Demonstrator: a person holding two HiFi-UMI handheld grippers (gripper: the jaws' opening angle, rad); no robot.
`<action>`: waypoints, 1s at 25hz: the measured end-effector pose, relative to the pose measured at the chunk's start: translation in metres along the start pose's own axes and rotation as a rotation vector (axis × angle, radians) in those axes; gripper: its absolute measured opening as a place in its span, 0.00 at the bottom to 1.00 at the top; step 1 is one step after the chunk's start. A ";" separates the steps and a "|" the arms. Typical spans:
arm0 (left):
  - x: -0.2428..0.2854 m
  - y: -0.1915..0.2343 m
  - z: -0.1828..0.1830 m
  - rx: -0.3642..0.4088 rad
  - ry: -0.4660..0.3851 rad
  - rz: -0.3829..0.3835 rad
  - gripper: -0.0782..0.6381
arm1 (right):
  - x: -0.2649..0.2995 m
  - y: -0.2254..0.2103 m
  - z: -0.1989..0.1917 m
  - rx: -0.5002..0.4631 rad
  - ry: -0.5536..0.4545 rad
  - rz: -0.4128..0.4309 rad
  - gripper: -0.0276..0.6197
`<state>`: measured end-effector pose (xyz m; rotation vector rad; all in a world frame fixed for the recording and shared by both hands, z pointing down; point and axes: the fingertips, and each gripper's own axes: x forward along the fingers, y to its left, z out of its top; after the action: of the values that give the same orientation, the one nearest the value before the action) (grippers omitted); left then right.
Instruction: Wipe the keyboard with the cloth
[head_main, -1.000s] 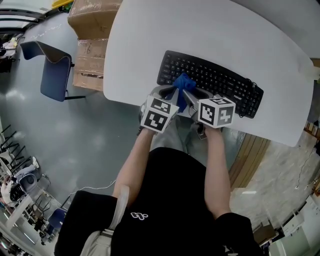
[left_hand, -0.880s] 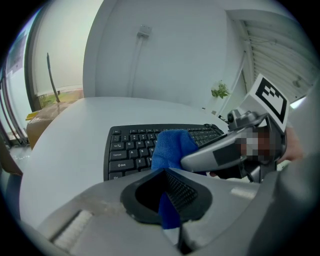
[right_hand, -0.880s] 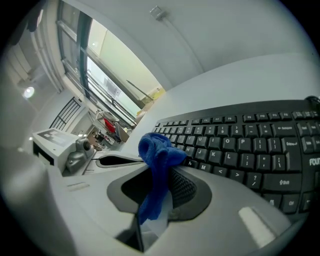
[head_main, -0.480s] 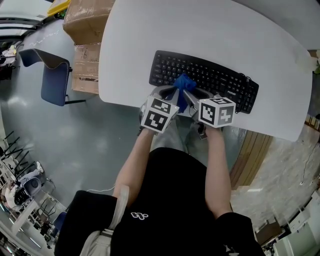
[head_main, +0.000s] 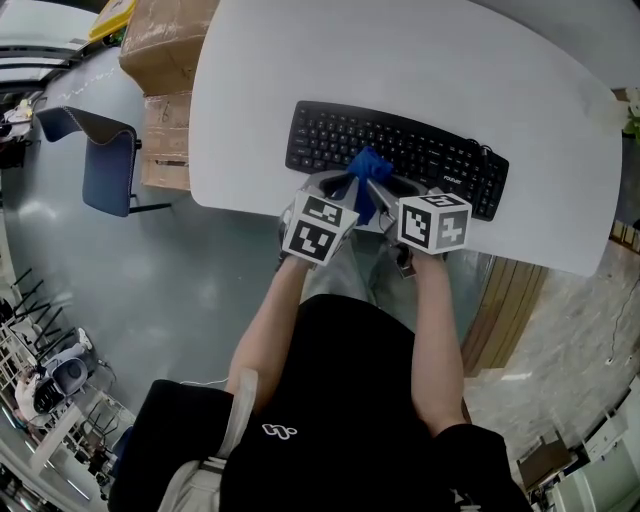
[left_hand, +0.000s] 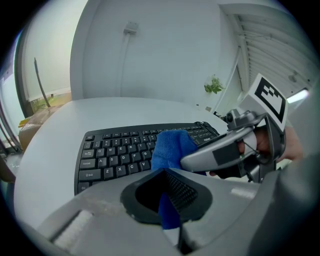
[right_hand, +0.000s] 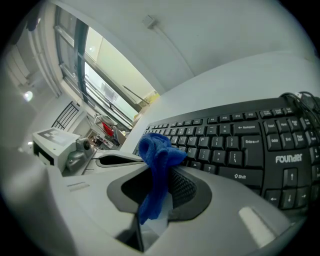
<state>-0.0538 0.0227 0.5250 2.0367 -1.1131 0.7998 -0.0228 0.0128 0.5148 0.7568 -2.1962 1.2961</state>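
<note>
A black keyboard (head_main: 420, 150) lies on the white table (head_main: 400, 50), near its front edge. A bunched blue cloth (head_main: 366, 166) rests on the keyboard's front rows, left of its middle. My left gripper (head_main: 347, 186) and right gripper (head_main: 384, 187) meet at the cloth from either side, and each is shut on a part of it. In the left gripper view the cloth (left_hand: 172, 146) passes down between the pads of the left gripper (left_hand: 165, 186), with the right gripper (left_hand: 226, 150) alongside. The right gripper view shows the cloth (right_hand: 156, 152) hanging in the right gripper (right_hand: 160, 172) over the keyboard (right_hand: 240, 145).
Cardboard boxes (head_main: 160, 60) and a blue chair (head_main: 105, 150) stand on the floor left of the table. The keyboard's cable (head_main: 478, 148) loops at its right end. The table's front edge runs just under the grippers. A small plant (left_hand: 214, 85) stands far off.
Both grippers, still shut on the cloth, have moved a little to the right along the keyboard, which now sits further left in the head view.
</note>
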 end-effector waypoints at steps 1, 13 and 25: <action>0.001 -0.001 0.000 0.002 0.001 -0.001 0.11 | -0.001 -0.001 0.000 0.002 -0.001 0.000 0.18; 0.015 -0.030 0.007 0.022 0.010 -0.013 0.11 | -0.026 -0.023 -0.005 0.025 -0.021 -0.010 0.18; 0.034 -0.063 0.014 0.047 0.017 -0.030 0.11 | -0.053 -0.049 -0.010 0.046 -0.041 -0.021 0.18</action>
<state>0.0192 0.0216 0.5259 2.0766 -1.0614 0.8345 0.0503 0.0139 0.5157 0.8295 -2.1907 1.3362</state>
